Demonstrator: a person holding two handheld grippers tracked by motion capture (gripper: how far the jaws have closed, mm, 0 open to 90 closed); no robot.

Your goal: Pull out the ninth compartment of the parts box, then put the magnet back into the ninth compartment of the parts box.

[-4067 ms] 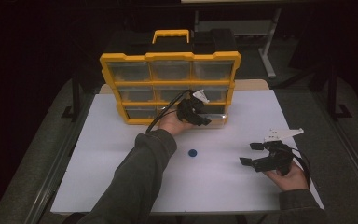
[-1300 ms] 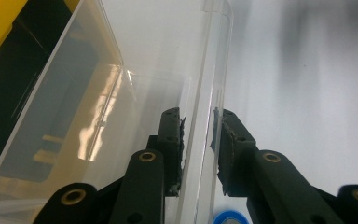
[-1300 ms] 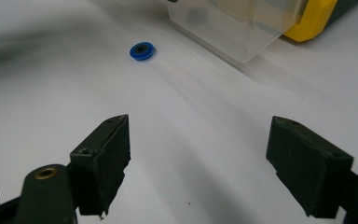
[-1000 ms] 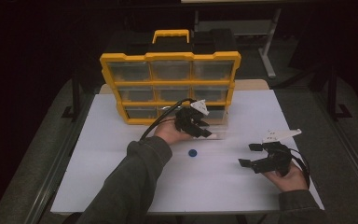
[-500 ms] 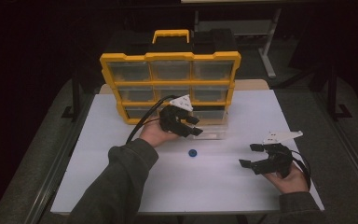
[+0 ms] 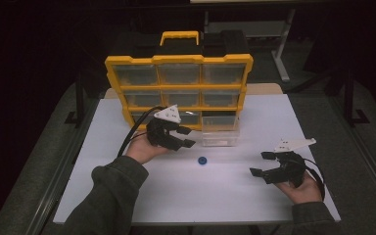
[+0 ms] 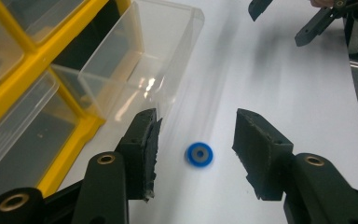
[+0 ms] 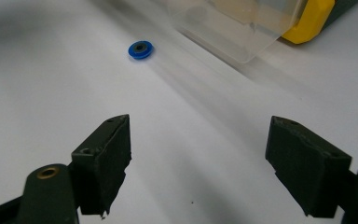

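Grippers hover over a white table [image 6: 127, 196] where a small blue ring [image 6: 202, 160] lies flat on the bare surface, in front of a yellow-framed organizer [image 6: 178, 88] of clear drawers. The left gripper [image 6: 183, 136], held in the person's left hand [image 6: 142, 148], hangs just in front of the cabinet's lower row, to the left of the ring as the high view shows it; its jaws have just been opening and now stand about half apart with nothing between them. In the left gripper view the blue ring [image 7: 199, 154] sits on the table below the gap between the two black jaws, untouched by either pad. One clear drawer [image 6: 219, 135] at the lower right of the cabinet is pulled out over the tabletop, and no contents can be made out in it; the ring lies near its front, apart from it. The right gripper [image 6: 263, 164] rests low at the table's right side in the person's right hand [image 6: 303, 190], jaws wide apart and holding nothing, pointed toward the ring and well apart from it. In the right gripper view the blue ring [image 8: 140, 49] lies beyond the left jaw, near the drawer's front corner [image 8: 242, 32].
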